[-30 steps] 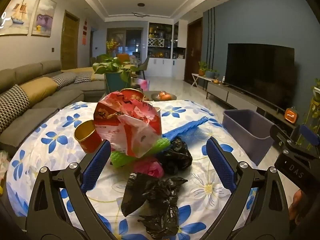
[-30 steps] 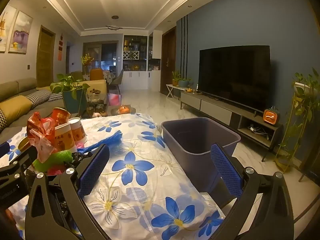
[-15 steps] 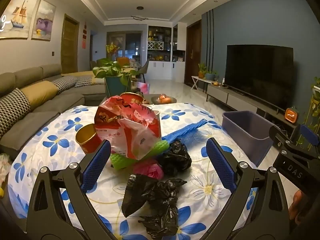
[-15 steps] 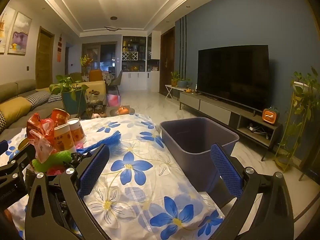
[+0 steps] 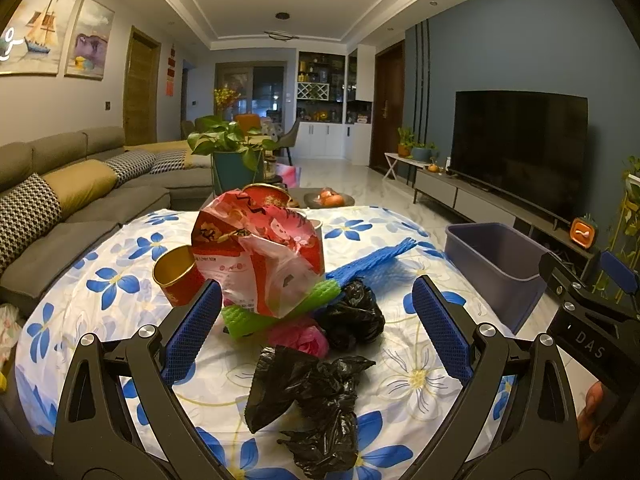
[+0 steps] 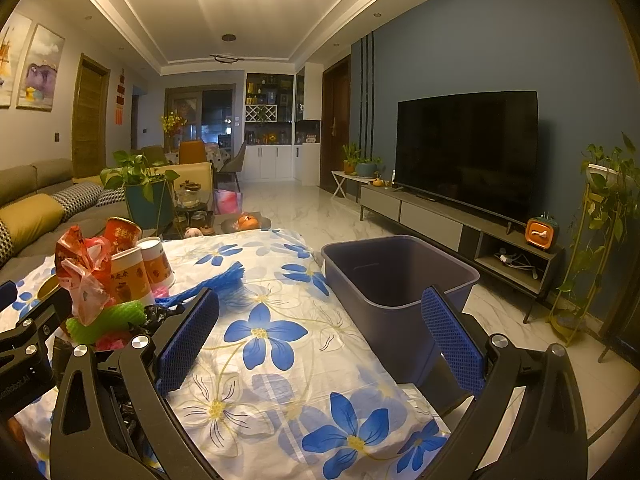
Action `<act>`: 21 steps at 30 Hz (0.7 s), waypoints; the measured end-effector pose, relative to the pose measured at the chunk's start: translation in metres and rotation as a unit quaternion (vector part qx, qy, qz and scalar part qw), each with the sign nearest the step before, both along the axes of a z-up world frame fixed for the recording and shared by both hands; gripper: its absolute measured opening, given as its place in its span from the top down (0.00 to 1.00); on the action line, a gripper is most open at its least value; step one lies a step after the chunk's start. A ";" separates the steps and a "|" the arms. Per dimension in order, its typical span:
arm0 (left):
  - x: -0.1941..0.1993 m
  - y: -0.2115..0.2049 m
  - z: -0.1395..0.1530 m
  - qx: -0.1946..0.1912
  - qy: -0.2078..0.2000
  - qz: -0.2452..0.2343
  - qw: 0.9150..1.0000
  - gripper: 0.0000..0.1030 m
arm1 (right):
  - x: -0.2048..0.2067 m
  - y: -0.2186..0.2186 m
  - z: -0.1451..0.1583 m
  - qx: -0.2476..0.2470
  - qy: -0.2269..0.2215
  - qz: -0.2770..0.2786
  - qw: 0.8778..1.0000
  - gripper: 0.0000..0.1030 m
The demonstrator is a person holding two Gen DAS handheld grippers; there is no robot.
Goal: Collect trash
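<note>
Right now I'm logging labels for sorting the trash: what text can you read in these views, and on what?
"DAS": white letters on the black body of the right gripper.
Partial white lettering on the black left gripper body: cut off, unreadable.
Print on the crumpled red snack bag: too blurred.
Characters on the orange-and-white paper cups: too small.

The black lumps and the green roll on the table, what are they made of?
The black bags look like thin, glossy plastic film: crinkled, catching light. The green roll seems to be soft foam netting, matte with a mesh texture, though I can't be sure.
</note>
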State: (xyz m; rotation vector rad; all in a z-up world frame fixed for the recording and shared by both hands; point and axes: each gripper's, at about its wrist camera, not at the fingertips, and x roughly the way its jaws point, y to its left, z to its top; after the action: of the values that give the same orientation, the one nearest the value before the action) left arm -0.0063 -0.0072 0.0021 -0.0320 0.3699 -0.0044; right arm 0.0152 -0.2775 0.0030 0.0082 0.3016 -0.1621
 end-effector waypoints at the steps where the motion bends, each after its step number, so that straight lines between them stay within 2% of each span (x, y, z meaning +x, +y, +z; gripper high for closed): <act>1: 0.000 0.000 0.000 0.000 0.000 -0.001 1.000 0.08 | 0.000 0.000 0.000 0.000 0.000 0.000 1.000 0.05; 21: -0.001 0.003 -0.001 -0.004 -0.001 0.001 1.000 0.08 | -0.002 0.004 0.000 0.000 -0.005 0.002 1.000 0.05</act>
State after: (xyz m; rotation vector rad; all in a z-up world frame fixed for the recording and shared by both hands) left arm -0.0077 -0.0043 0.0006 -0.0397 0.3675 -0.0038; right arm 0.0132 -0.2731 0.0028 0.0084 0.2912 -0.1579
